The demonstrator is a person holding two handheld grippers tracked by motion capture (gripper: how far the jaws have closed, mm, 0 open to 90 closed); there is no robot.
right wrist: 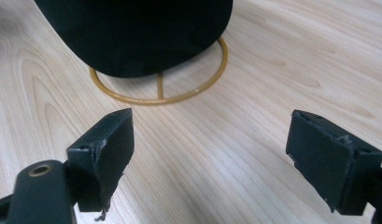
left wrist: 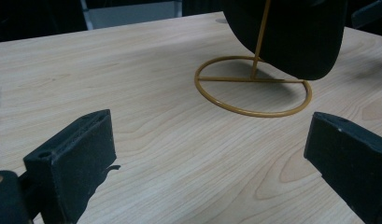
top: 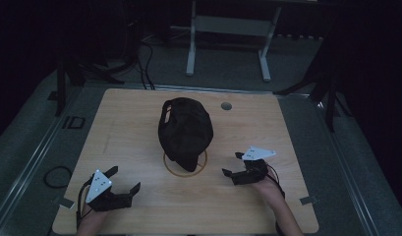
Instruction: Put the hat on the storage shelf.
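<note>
Approach step. A black cap (top: pixel 185 132) hangs on a gold wire stand (left wrist: pixel 252 86) mid-bench (top: pixel 139 108), ahead of both sets of jaws and between them. Left gripper (top: pixel 125 183) and right gripper (top: pixel 231 163): jaws spread wide, holding nothing, resting low near the bench, each well apart from the cap. Next move likely calls for both to close in from either side and grip the cap's lower edge without tipping the stand.

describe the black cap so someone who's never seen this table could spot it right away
Start at the light wooden table and look to its middle, between the two grippers. A black cap sits there on a thin gold wire stand with a ring base. It is the table's one dark, rounded fabric thing, raised off the wood.
</note>
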